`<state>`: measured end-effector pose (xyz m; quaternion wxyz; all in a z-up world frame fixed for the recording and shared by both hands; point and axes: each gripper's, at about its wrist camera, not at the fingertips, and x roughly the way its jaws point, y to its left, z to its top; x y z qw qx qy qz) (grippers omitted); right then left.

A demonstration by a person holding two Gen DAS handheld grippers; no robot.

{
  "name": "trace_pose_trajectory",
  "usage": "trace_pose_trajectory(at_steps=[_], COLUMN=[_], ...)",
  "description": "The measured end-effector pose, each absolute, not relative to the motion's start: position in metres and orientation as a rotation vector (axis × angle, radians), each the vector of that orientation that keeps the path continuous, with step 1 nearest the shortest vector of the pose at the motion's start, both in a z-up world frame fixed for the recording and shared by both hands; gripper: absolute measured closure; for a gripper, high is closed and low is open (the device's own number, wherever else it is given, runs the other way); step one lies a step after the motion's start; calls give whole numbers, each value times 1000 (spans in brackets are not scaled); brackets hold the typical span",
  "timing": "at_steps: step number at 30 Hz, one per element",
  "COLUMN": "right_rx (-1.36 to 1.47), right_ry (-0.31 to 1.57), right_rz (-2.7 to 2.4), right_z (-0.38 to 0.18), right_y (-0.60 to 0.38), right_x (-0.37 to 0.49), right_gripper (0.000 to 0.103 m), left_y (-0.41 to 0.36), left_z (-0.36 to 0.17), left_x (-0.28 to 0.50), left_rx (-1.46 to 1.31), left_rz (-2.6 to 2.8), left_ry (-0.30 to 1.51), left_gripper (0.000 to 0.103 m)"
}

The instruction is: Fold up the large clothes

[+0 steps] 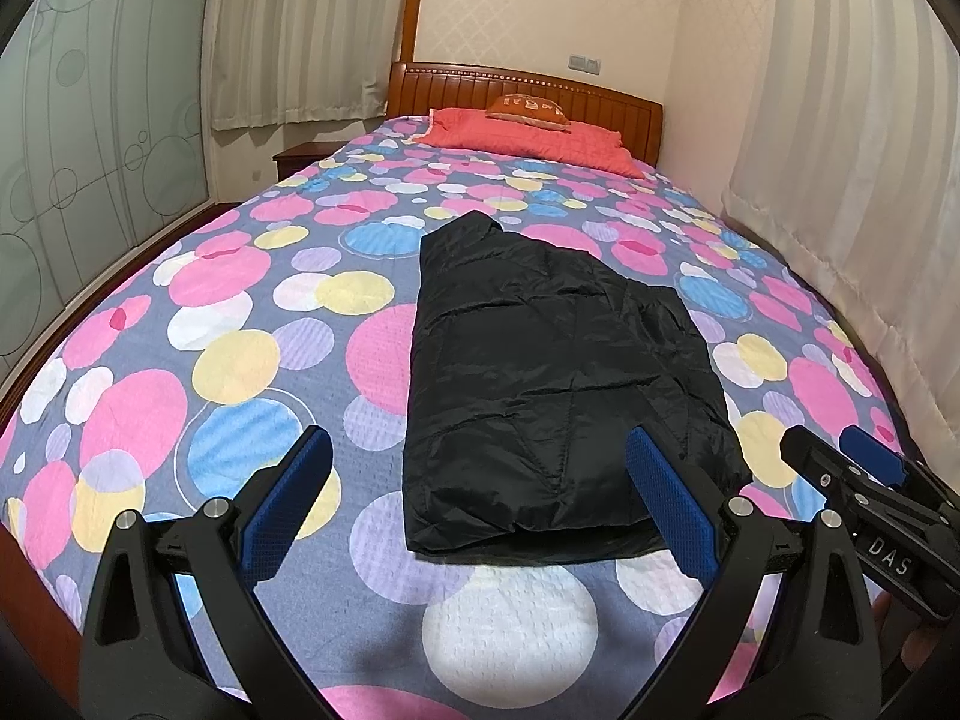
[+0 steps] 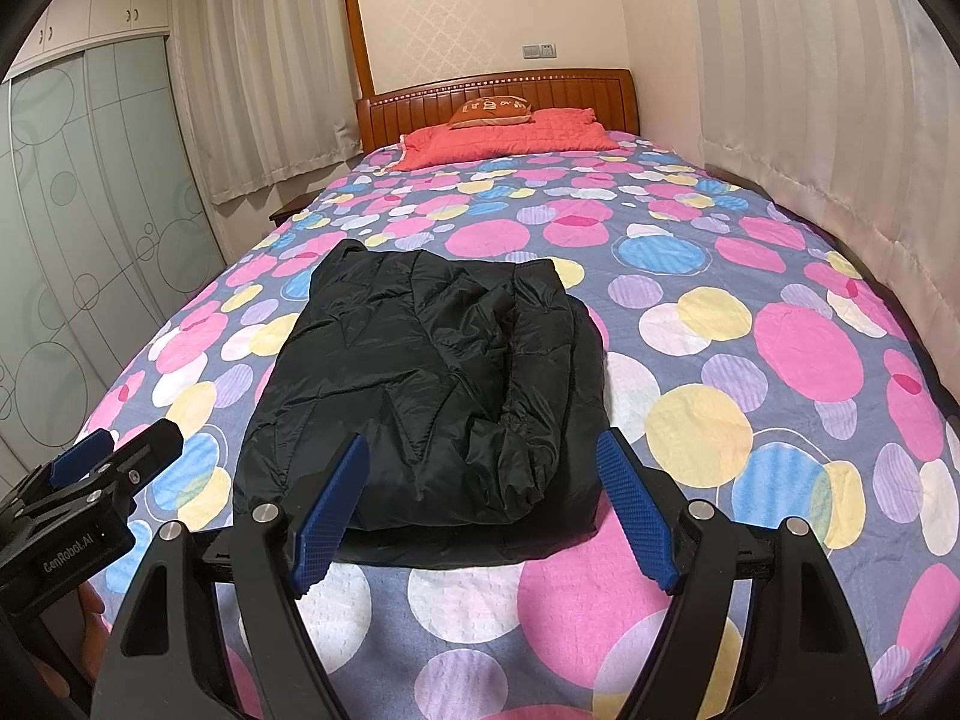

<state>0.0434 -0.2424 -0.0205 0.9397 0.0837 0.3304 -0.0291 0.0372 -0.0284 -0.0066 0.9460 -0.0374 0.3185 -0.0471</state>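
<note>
- The black jacket (image 1: 558,384) lies folded into a thick oblong on the bed cover (image 1: 240,312); its sleeves and front are tucked out of sight, so what kind of closure it has cannot be told
- In the right wrist view a loose, crumpled fold runs down the jacket's right half and hides the layer under it
- The lens rim darkens every corner of both views, and the near edge of the bed is cut off behind the gripper bodies
- A bit of a hand shows at the lower right of the left wrist view, too blurred to read
- The lettering on the orange cushion (image 2: 491,110) is too small to make out
- Count: one jacket, two grippers, one red pillow (image 2: 510,138), one cushion on it, one wooden headboard (image 2: 498,90), one wall socket plate (image 2: 539,50)
- The left gripper (image 1: 480,516) has its jaws wide apart with nothing between the blue pads; the jacket's near left corner lies just beyond the gap, and the right-hand pad overlaps the jacket's near edge in the view
- The right gripper (image 2: 483,510) also stands with jaws spread, clamping nothing; the jacket's near edge lies just ahead of the fingertips, centred between them
- Whether either gripper touches the cloth cannot be told
- The jacket lies mid-bed, well short of the pillow
</note>
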Motion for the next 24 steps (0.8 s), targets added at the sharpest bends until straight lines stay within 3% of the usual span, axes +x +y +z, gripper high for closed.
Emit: trace_pose_trajectory(at_steps=[18,24], right_rx=[175,191], right_ry=[680,694], right_rz=[-57,-59], right_z=[-21,-30], right_y=[-242,-248], right_x=[49,54], right_gripper=[26,26], left_y=[-32,-27], left_z=[-1,-12], left_x=[39,53], left_rx=[-79,-75], left_rz=[-44,-67], left_ry=[603,667], left_gripper=[2,2])
